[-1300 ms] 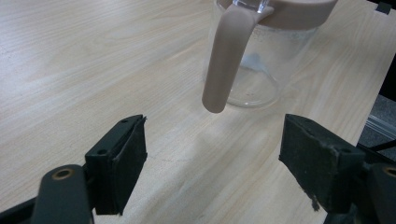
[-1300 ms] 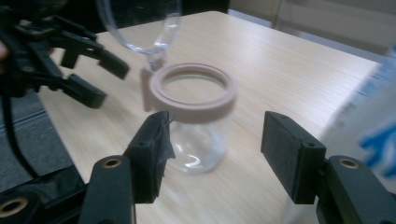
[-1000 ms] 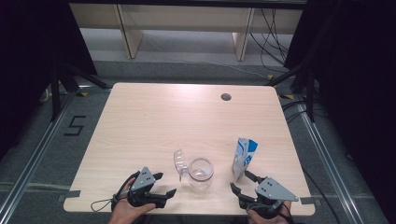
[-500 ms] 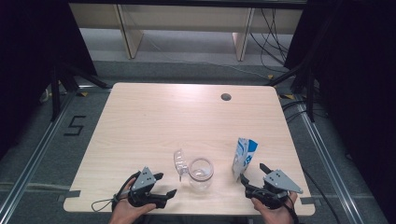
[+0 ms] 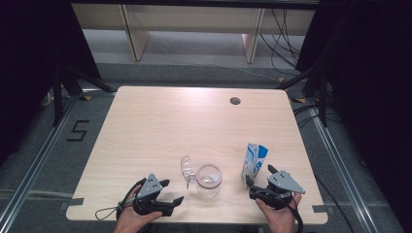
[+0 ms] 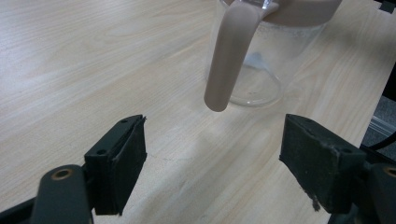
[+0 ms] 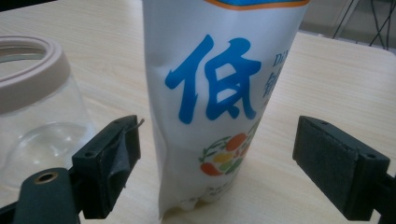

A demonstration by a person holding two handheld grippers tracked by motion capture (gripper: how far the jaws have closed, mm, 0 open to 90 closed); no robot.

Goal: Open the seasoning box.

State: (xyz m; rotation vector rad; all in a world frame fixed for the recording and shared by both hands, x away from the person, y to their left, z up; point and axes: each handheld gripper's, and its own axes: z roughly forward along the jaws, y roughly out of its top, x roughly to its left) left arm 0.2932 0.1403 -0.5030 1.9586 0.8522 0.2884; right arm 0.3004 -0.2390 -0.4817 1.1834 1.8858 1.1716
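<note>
pouch [image 5: 254, 160] stands upright on the table [image 5: 184, 121] at about 4 o'clock from the table's middle, near the front edge, with the clear jug [image 5: 209, 180] just to its 9 o'clock, apart from it. right gripper [image 5: 259, 179] sits right at the pouch's base on the person's side, jaws spread wide; they have just been opening, and in the right gripper view the pouch [image 7: 219, 102] stands between the pads with gaps on both sides, so nothing is clamped. reads as lining up to take the pouch around its lower body, low grip likely because the soft bag would fold higher up. left gripper [image 5: 170, 191] rests near the front edge at 8 o'clock from the jug, also released, holding nothing. in the left gripper view its jaws point at the jug's beige handle [image 6: 231, 56] hanging from the rim, well short of it, probably staged to steady the jug. jug mouth is open and looks empty, placed close to the pouch so a pour would be a short move.
</note>
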